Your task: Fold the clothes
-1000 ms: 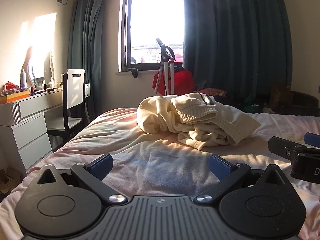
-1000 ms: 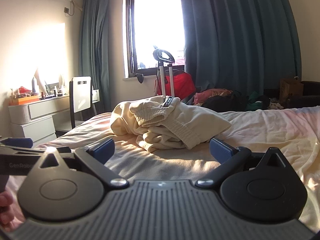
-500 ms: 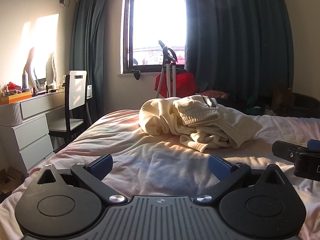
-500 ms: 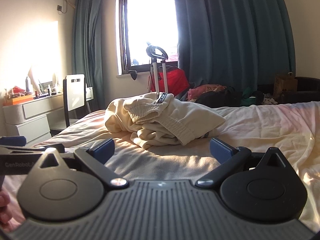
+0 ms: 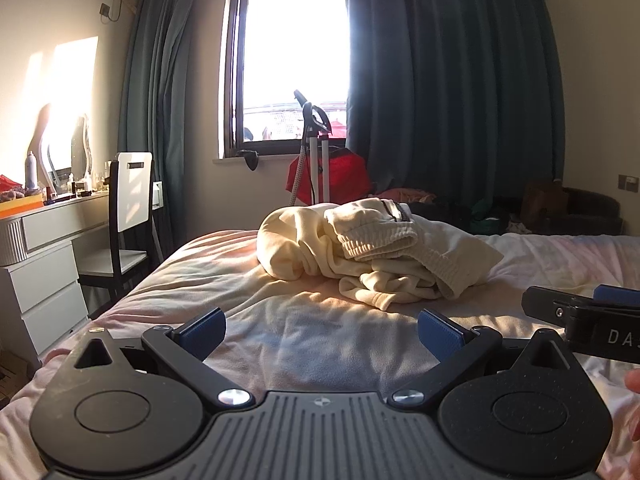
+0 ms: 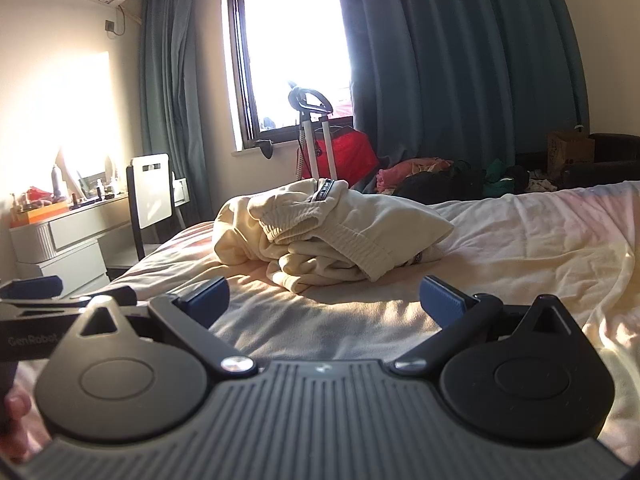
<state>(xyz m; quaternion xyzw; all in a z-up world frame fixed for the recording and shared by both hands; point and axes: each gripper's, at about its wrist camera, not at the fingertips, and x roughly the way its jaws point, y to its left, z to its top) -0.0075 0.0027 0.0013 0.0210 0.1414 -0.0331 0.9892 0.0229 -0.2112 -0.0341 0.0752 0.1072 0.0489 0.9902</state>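
Clothes: cream heap [image 5: 372, 256] crumpled on the bed [image 5: 288, 320], at 12 o'clock
Left hand-held gripper [image 5: 320, 330]: spread wide — empty
Right hand-held gripper [image 6: 324, 300]: spread wide — empty

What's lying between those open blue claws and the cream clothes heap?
Only bare rumpled sheet separates both grippers from the cream clothes; both wrist views show it.
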